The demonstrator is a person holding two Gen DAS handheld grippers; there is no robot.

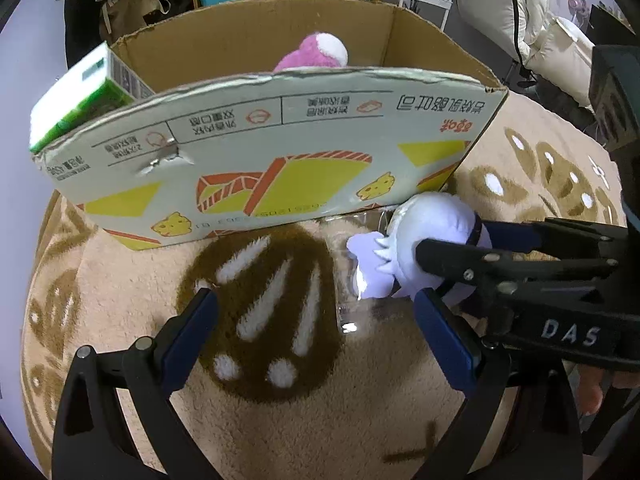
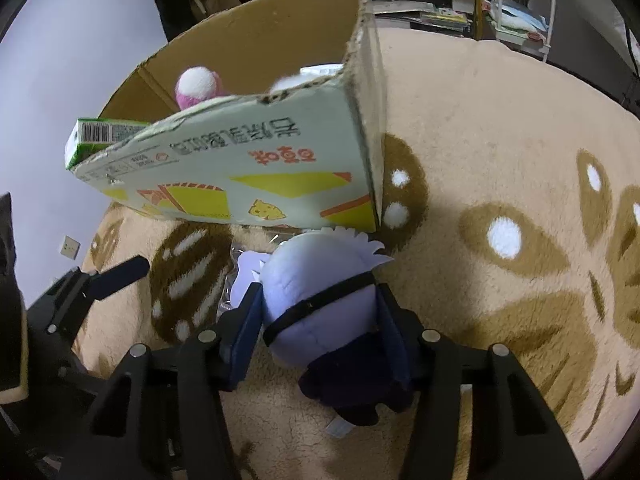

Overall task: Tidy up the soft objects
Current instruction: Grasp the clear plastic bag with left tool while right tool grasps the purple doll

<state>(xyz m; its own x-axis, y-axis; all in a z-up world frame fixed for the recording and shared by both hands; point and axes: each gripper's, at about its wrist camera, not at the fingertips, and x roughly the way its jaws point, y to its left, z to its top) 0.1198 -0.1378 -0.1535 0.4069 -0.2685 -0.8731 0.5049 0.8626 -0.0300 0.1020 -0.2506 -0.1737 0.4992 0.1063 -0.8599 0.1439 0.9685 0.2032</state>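
Right hand-held gripper [image 2: 320, 320]: blue pads pressed on both sides of a pale lilac plush doll [image 2: 320, 300] lying on the beige rug [image 2: 480, 120], just at 6 o'clock of the cardboard box [image 2: 248, 168] | Left hand-held gripper [image 1: 316, 312]: released, empty, hovering over rug | Box: pink plush [image 1: 316, 54] inside, green carton [image 1: 76, 108] at its 9 o'clock corner.

fuzzy pile rug [image 2: 480, 128], raw corrugated cardboard box [image 1: 248, 40], soft cloth plush doll [image 2: 320, 300]

A lived-in home room: a fluffy beige rug with brown paw-print patterns [image 2: 480, 128] covers the floor, a cluttered metal-framed shelf of books and bottles [image 2: 448, 4] stands at upper right, white padded bedding [image 1: 504, 4] piled beyond.
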